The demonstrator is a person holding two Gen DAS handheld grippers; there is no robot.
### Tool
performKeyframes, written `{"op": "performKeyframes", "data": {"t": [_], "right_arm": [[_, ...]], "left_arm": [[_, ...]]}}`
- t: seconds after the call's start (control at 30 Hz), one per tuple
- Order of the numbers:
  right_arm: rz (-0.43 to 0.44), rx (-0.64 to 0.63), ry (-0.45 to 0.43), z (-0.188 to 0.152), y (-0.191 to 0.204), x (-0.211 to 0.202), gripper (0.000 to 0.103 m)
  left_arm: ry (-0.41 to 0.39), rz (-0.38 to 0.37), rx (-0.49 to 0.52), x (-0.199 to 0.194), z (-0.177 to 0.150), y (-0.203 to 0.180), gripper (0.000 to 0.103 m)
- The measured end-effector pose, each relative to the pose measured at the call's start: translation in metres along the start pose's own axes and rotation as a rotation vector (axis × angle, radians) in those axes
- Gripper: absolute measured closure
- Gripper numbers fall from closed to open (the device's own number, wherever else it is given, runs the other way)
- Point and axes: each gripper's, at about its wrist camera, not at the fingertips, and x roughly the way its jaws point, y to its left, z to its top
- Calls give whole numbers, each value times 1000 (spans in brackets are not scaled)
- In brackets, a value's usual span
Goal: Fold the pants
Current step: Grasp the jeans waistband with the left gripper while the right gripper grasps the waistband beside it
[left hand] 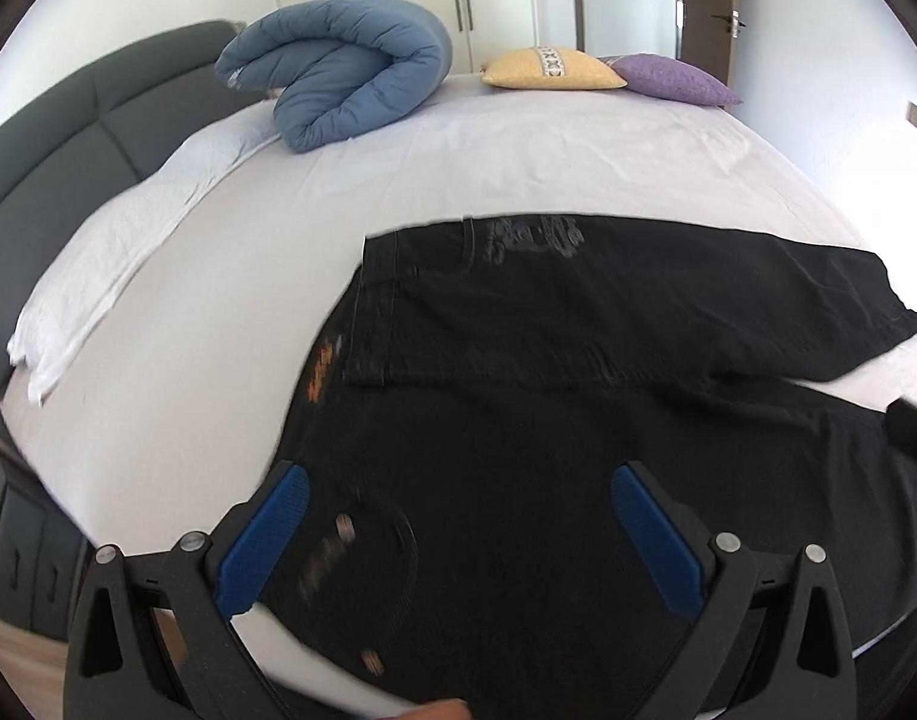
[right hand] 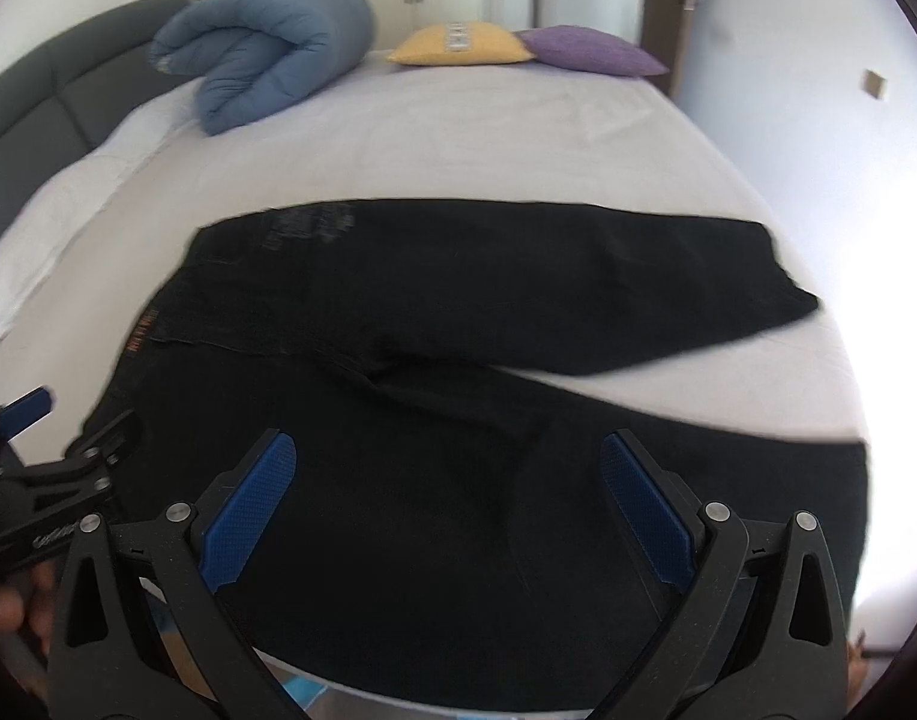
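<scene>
Black pants (left hand: 578, 360) lie spread on the white bed (left hand: 458, 168), well short of the rolled blue duvet (left hand: 344, 69) at its far side, while the left gripper (left hand: 458, 528) and right gripper (right hand: 446, 498) hover over the near fabric, both spread wide and empty.

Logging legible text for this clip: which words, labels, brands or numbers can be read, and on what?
None can be read.
Grey print on the black pants: blurred.
Orange lettering at the pants' waistband: blurred.
White script on the left claw, seen from the right wrist: too blurred.
</scene>
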Motion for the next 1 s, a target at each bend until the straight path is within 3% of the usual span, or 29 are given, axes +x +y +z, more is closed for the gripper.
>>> {"op": "performKeyframes", "data": {"t": [0.1, 0.17, 0.27, 0.37, 0.43, 0.47, 0.5, 0.53, 0.6, 0.63, 0.73, 1.0], "right_arm": [[119, -45, 6, 35, -6, 23, 0], [140, -70, -2, 56, -11, 36, 0], [154, -131, -15, 96, -16, 65, 0], [188, -199, -8, 137, -19, 98, 0], [265, -252, 13, 164, -17, 126, 0], [290, -274, 16, 174, -17, 138, 1], [303, -297, 19, 182, -14, 147, 9], [311, -341, 34, 193, -10, 163, 25], [322, -407, 65, 205, -1, 184, 46], [318, -451, 92, 213, 3, 202, 49], [360, -484, 123, 224, 12, 228, 49], [451, -543, 180, 244, 26, 285, 49]], "left_arm": [[1, 13, 48, 20, 21, 8, 0], [-44, -4, 64, 33, 32, 15, 0], [15, 64, 122, 60, 52, 20, 0], [68, -65, 84, 87, 85, 33, 0], [28, -160, 117, 100, 108, 38, 0], [3, -171, 165, 110, 122, 38, 0], [-3, -163, 218, 124, 137, 36, 0], [3, -175, 264, 139, 150, 36, 0], [15, -228, 324, 165, 173, 38, 0], [29, -256, 335, 176, 182, 40, 0], [96, -379, 369, 215, 207, 45, 0], [296, -488, 532, 292, 217, 35, 3]]}}
